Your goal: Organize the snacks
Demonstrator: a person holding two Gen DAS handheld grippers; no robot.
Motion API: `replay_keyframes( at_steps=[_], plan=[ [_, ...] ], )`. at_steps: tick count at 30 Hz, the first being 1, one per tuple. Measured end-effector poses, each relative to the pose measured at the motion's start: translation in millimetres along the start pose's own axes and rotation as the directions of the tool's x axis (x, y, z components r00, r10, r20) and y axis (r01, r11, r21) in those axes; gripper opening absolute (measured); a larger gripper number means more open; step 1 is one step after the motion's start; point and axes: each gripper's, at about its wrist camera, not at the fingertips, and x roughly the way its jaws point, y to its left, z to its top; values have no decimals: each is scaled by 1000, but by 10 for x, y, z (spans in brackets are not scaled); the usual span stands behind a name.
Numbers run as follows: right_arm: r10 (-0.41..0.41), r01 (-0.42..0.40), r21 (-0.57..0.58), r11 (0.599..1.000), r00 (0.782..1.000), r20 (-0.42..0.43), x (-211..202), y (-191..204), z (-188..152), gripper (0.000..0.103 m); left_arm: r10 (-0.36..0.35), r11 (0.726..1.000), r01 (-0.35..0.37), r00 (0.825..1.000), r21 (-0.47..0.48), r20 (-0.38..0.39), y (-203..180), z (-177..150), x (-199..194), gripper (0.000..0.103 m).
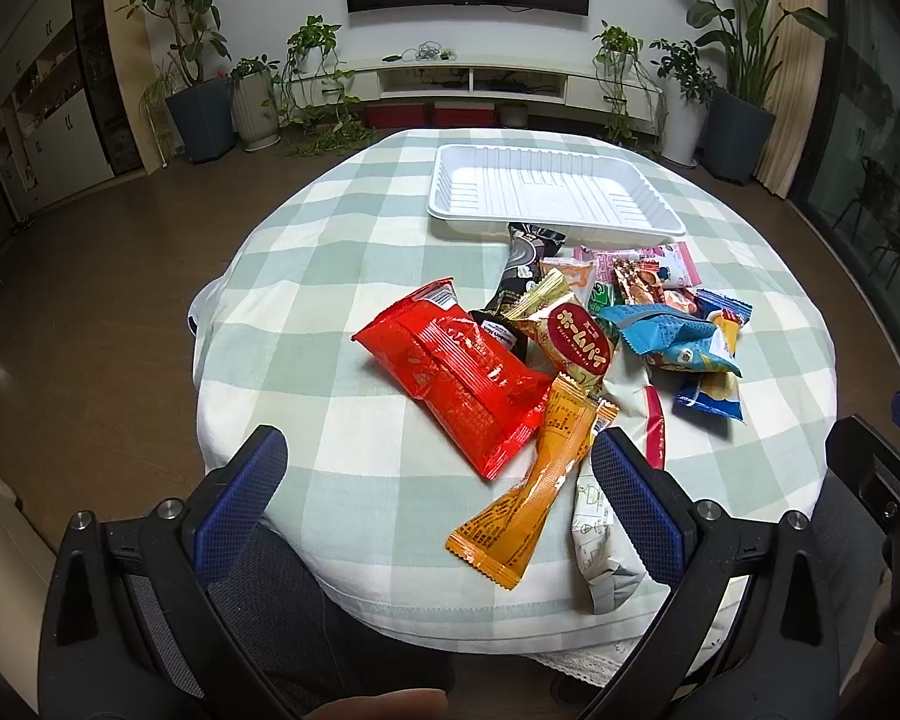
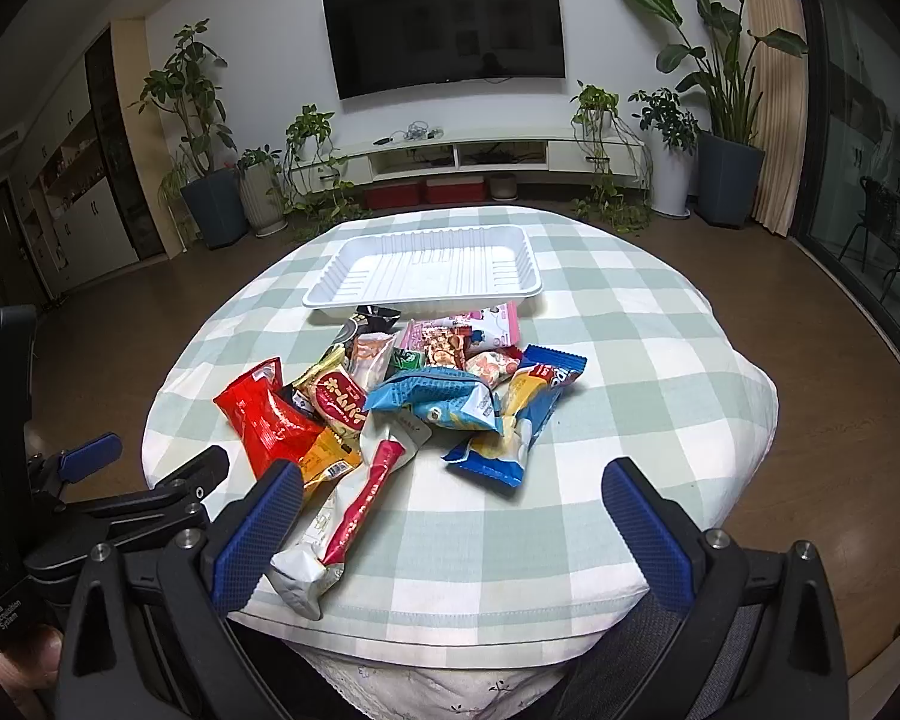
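A pile of snack packets lies on the round table with the green-checked cloth (image 1: 330, 276) (image 2: 630, 360). An empty white plastic tray (image 1: 546, 195) (image 2: 426, 273) sits behind the pile. Nearest are a red bag (image 1: 456, 384) (image 2: 267, 420), an orange stick packet (image 1: 528, 492) (image 2: 324, 456), a white pouch (image 1: 597, 540) (image 2: 306, 564) and a red stick (image 2: 363, 501). A light blue bag (image 1: 669, 339) (image 2: 438, 399) and a dark blue packet (image 2: 525, 420) lie to the right. My left gripper (image 1: 438, 474) is open and empty near the table's front edge. My right gripper (image 2: 453, 510) is open and empty too.
Beyond the table are a brown floor, a low TV cabinet (image 2: 480, 153), a wall TV (image 2: 444, 30) and potted plants (image 2: 204, 138). The left gripper's body shows at the left of the right wrist view (image 2: 120, 498). Glass doors stand at the right.
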Motion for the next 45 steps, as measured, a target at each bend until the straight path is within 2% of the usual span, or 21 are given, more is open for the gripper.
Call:
replay_keyframes(
  at_steps=[12, 24, 36, 45],
  plan=[
    [-2, 2, 0, 1000, 1000, -5, 28, -5, 8, 102, 0, 1000, 0, 1000, 2, -2, 0, -10, 7, 103],
    [-4, 4, 5, 1000, 1000, -14, 97, -7, -218, 102, -2, 1000, 2, 1000, -1, -10, 35, -98, 50, 103],
    [-14, 15, 9, 1000, 999, -37, 103, -24, -293, 102, 6, 1000, -6, 999, 2, -36, 24, -102, 109, 103],
    [-24, 24, 4, 1000, 998, -58, 153, -3, -164, 102, 7, 1000, -7, 999, 4, -42, 58, -104, 131, 103]
  ],
)
